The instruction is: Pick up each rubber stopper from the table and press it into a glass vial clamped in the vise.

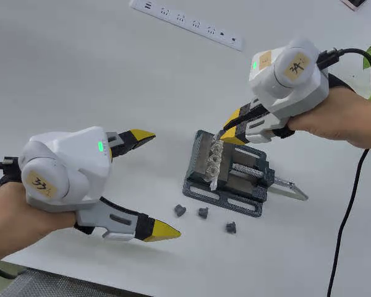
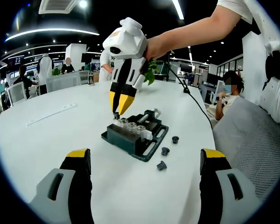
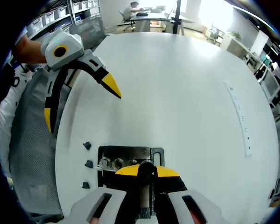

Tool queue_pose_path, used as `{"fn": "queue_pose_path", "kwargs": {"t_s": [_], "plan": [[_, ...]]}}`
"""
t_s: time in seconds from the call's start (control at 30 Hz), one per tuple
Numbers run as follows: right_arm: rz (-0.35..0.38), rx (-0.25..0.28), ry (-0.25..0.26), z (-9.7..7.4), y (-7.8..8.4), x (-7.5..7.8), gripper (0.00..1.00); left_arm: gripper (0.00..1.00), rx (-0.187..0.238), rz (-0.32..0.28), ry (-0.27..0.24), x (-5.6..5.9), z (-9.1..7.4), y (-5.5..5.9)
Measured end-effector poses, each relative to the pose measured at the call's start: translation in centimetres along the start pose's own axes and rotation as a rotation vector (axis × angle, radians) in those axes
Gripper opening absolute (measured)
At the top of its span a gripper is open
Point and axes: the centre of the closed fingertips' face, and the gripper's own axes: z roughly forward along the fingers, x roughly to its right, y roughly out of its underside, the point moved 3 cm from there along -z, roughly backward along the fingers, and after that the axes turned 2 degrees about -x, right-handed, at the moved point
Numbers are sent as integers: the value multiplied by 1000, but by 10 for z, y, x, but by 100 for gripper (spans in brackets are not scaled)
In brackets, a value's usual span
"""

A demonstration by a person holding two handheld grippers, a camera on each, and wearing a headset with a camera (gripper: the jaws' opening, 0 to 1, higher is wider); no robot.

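Note:
A dark vise [image 1: 247, 179] stands mid-table with a row of glass vials [image 1: 215, 162] clamped in it. My right gripper [image 1: 224, 135] is shut on a dark rubber stopper [image 3: 146, 168], held just over the far end of the vial row [image 3: 111, 163]. The left gripper view shows that gripper [image 2: 116, 113] tipped down over the vise [image 2: 147, 142]. Three loose stoppers [image 1: 203, 213] lie on the table in front of the vise. My left gripper [image 1: 153, 183] hovers left of the vise, open and holding nothing.
A white power strip [image 1: 185, 21] lies at the far edge of the white table [image 1: 80, 68]. A black cable [image 1: 349, 216] trails down the right side from the right gripper. The vise's screw handle [image 1: 290, 187] sticks out to the right.

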Motion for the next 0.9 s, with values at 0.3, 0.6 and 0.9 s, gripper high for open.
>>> {"fn": "queue_pose_path", "kwargs": {"t_s": [0.3,0.6,0.9], "plan": [[-6,-16,7,0,1,1,5,97,-2,-3,1,1,1,1],[-13,-38,18,1,0,-1,4,96,-1,-5,-2,0,1,1],[-4,-51,24,2,-1,0,3,96,5,-5,0,0,1,-2]]}}
